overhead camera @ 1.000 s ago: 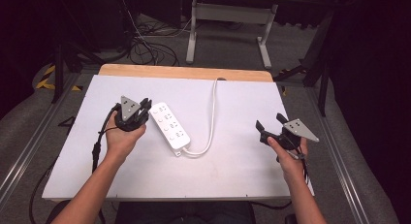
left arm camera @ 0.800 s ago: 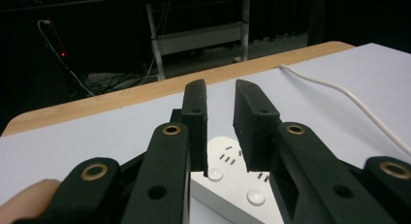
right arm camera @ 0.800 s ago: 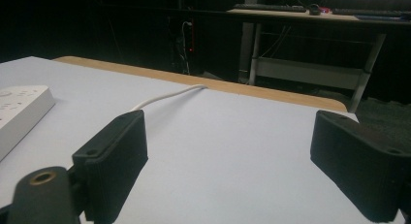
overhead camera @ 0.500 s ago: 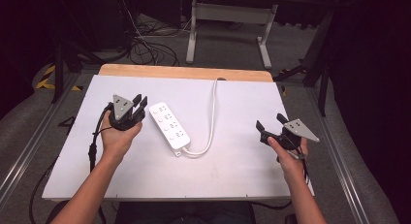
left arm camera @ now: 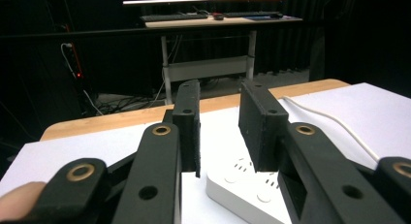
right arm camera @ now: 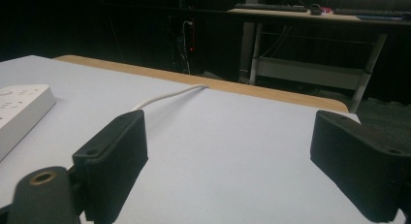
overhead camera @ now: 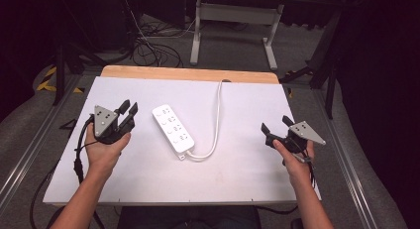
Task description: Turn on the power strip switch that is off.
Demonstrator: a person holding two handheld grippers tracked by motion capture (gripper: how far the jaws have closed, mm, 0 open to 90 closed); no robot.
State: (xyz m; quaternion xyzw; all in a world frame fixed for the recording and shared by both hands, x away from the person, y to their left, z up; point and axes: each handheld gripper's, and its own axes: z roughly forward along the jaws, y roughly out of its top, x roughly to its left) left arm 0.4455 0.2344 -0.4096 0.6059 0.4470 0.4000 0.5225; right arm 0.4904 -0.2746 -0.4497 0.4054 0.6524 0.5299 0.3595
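A white power strip [overhead camera: 173, 135] with four socket rows lies diagonally on the tabletop [overhead camera: 247, 179], its cord [overhead camera: 216, 115] curving away. The left tongs [overhead camera: 130, 109], empty, have just been opening narrowly; the right tongs [overhead camera: 274, 125] gape wide, empty.

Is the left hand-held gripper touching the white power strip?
Apart. In the high view, bare white tabletop lies between the left hand-held gripper and the power strip, and nothing sits between its jaws.

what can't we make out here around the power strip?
- Power strip: socket details too small in the high view.
- Its near part: cut off by the edge and covered by the left tool in the left gripper view.
- Cord: far end drops behind the table edge.
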